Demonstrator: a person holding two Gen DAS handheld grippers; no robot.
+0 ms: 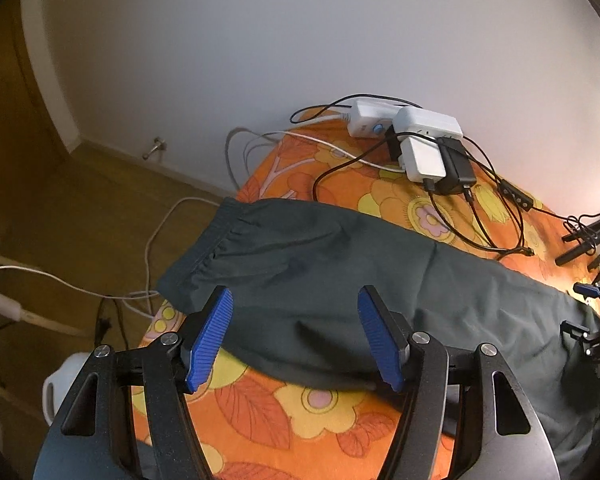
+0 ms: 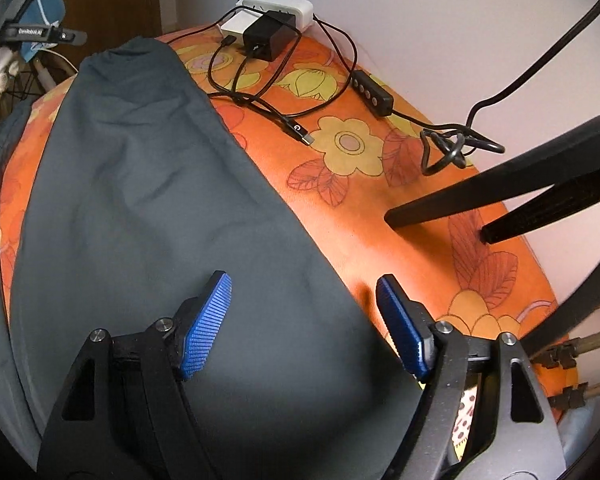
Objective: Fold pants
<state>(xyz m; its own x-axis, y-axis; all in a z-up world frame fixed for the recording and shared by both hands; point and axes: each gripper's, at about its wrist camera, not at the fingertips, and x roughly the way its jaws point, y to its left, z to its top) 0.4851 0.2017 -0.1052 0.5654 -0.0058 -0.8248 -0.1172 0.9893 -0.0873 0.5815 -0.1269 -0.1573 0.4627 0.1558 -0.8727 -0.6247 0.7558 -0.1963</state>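
While the dark grey-green elastic-waist pants lie lengthwise on the orange flowered cloth, the left gripper and right gripper hover wide, holding nothing; seemingly pre-grasp, next pinching an edge.

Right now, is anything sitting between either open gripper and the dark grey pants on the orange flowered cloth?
Nothing visible does. The left gripper and right gripper both hang open directly over the dark grey pants. The black cables and white power strip lie beyond, toward the wall.
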